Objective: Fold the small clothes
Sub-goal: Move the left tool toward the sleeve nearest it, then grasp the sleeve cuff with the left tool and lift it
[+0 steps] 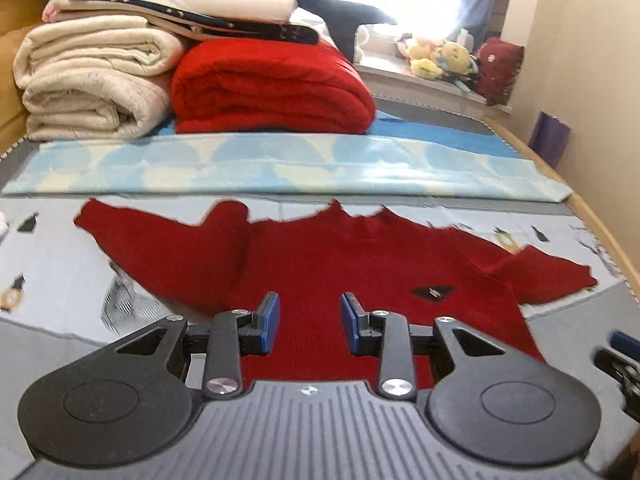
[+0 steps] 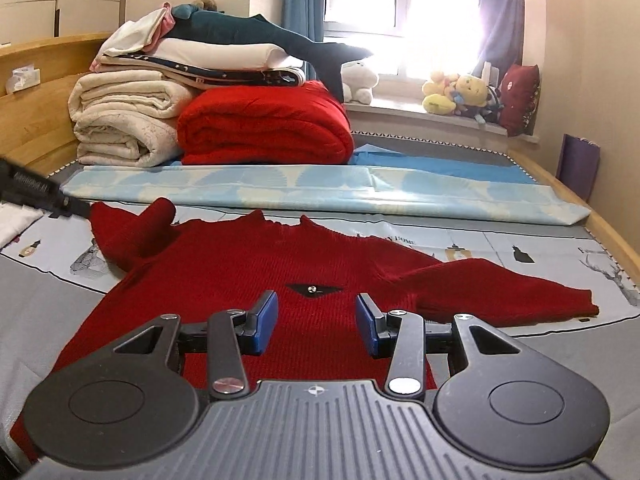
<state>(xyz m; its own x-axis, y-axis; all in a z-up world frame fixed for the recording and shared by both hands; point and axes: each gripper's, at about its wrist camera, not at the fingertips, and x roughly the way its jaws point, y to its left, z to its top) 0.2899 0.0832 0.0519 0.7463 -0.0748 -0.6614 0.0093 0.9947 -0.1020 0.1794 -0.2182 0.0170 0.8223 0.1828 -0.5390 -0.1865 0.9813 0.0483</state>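
Sweater (image 2: 248, 280), red and knitted, lies spread flat on the bed (image 2: 520, 248), near the cameras; its neck points to the far side; one sleeve reaches out to the right and lies flat; the other sleeve on the left is bent and bunched up a little; a small black patch (image 2: 314, 290) sits on the chest.

Beyond the sweater a long folded light blue cloth (image 2: 320, 188) lies across the bed; farther still, a big folded red blanket (image 2: 264, 124) sits next to a pile of cream blankets (image 2: 124, 120) on the left, with more folded things and a dark plush shark (image 2: 248, 34) on top; yellow soft toys (image 2: 456, 94) sit on the window sill at the far right.

Both tongs float above the sweater and hold nothing; the left gripper (image 1: 309, 324) has its blue pads a small way apart, with only red knit showing under the gap; the right gripper (image 2: 317, 326) is a bit wider, also with nothing between its pads; the pads do not touch the cloth.
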